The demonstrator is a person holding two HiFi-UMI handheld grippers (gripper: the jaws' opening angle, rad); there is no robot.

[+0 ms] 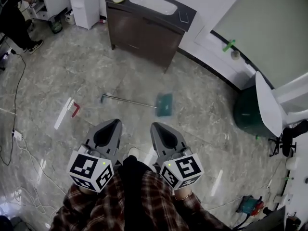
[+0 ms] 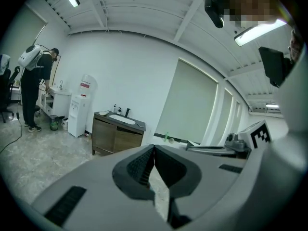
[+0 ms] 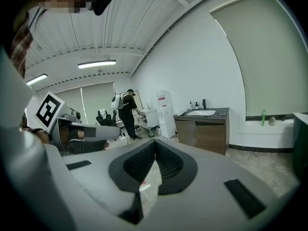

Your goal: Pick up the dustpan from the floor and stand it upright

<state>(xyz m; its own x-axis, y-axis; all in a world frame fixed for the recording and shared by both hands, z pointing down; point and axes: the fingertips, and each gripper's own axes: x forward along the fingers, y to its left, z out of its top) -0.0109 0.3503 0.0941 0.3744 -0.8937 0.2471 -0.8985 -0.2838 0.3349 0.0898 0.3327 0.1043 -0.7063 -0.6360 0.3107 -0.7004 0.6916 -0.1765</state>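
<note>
The dustpan (image 1: 164, 105) lies flat on the grey marble floor. Its teal pan is on the right, and its long thin handle (image 1: 126, 100) runs left from it. My left gripper (image 1: 114, 122) and right gripper (image 1: 156, 126) hover side by side, nearer to me than the dustpan and apart from it. Both are shut with nothing between the jaws. The left gripper view has the left gripper (image 2: 154, 147) with its tips closed together, and the right gripper view has the right gripper (image 3: 155, 142) the same way. Neither gripper view catches the dustpan.
A dark wooden vanity (image 1: 144, 30) with a sink stands beyond the dustpan, and a white water dispenser (image 1: 84, 4) is to its left. A green bin (image 1: 248, 112) and white chair (image 1: 272, 102) are at the right. Cables (image 1: 14, 143) and a red piece (image 1: 75, 110) lie at the left. A person (image 1: 14, 18) stands far left.
</note>
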